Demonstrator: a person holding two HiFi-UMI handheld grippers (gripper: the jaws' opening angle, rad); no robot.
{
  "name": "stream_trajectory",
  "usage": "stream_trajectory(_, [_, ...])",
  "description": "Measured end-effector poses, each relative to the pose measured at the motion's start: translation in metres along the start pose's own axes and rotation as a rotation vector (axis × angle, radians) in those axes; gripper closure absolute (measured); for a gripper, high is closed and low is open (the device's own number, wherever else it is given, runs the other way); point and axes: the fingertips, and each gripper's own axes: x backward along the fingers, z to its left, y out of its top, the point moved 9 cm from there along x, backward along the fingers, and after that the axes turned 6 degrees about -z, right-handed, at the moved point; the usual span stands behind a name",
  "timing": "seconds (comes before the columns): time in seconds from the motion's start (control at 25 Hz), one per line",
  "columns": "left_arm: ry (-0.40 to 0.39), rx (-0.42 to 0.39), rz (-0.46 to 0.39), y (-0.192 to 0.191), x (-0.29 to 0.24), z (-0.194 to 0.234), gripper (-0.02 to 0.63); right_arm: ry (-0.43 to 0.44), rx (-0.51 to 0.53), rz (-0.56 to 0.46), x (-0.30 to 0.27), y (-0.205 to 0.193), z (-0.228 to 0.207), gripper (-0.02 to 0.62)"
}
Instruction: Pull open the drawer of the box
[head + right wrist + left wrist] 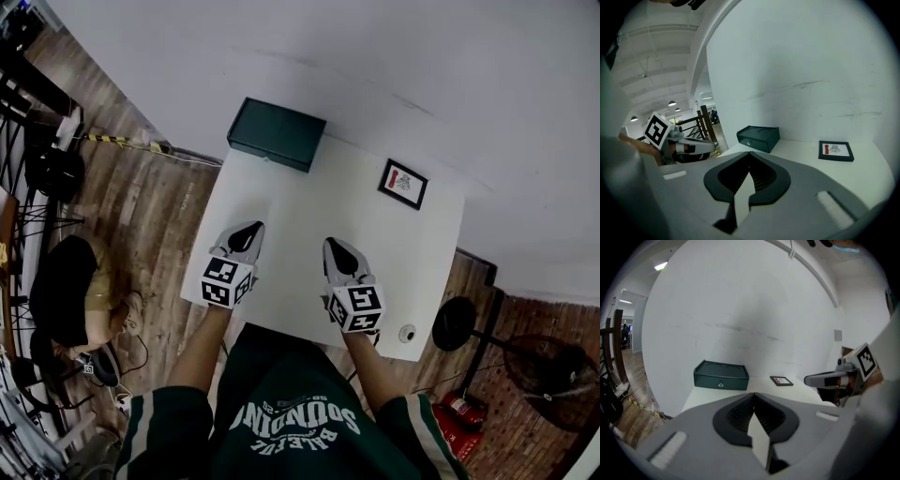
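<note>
A dark green box (277, 134) stands at the far left corner of the white table (309, 225), against the wall. Its drawer front with a small round knob (721, 384) faces me and sits flush, closed. The box also shows in the right gripper view (758, 137). My left gripper (246, 232) hovers over the table's near left part, jaws together, holding nothing. My right gripper (337, 251) hovers beside it near the middle front, jaws also together and empty. Both are well short of the box.
A small black-framed picture (403, 184) lies flat at the table's far right. A small white round object (407, 333) sits at the near right corner. The wall runs right behind the table. A bag (70, 286) and cables lie on the wood floor at left; a fan (553, 370) stands at right.
</note>
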Motion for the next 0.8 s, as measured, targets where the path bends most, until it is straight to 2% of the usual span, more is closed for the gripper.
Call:
stream_trajectory(0.56, [0.003,0.050,0.034,0.002,-0.072,0.058,0.552,-0.001,0.007,0.063,-0.026,-0.013,-0.002,0.594])
stream_trajectory(0.68, [0.018,0.070,0.035,0.002,-0.092,0.073,0.509,-0.024,-0.010,0.073,-0.028,-0.017,-0.008,0.594])
stream_trajectory(0.8, [0.010,0.095,0.075,-0.001,-0.113,0.086,0.457,-0.044,-0.027,0.082,-0.028,-0.021,-0.011,0.594])
